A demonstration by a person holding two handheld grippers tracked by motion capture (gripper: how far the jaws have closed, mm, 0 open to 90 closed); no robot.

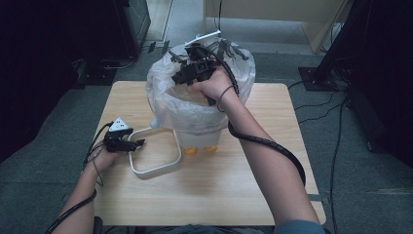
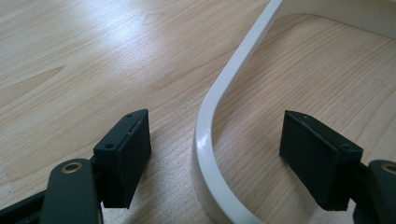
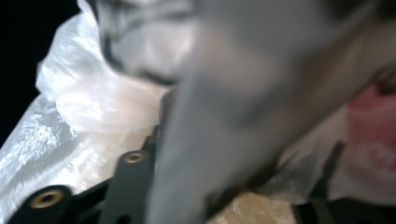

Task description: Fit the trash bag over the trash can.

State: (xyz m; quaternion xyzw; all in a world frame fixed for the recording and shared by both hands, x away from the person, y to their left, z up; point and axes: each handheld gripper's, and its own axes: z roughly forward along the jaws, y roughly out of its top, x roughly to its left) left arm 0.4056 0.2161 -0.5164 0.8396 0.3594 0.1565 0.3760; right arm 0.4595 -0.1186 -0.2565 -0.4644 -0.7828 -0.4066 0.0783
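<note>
You're lining the bin (image 1: 202, 124): your right gripper (image 1: 195, 68), jaw state unclear, tucks the bag (image 1: 163, 97); beside the bin, your left gripper's (image 1: 139, 143) open jaws straddle the ring (image 2: 210, 140), to clamp next.

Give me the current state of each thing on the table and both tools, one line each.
White bin: upright on the table, lined.
Plastic bag liner: draped over the bin's rim, mouth open.
White ring frame: off the bin, lying flat on the table.
Left tool: open, jaws astride the ring frame, pads clear of it.
Right tool: at the bin's mouth among the liner; grip unclear.
</note>
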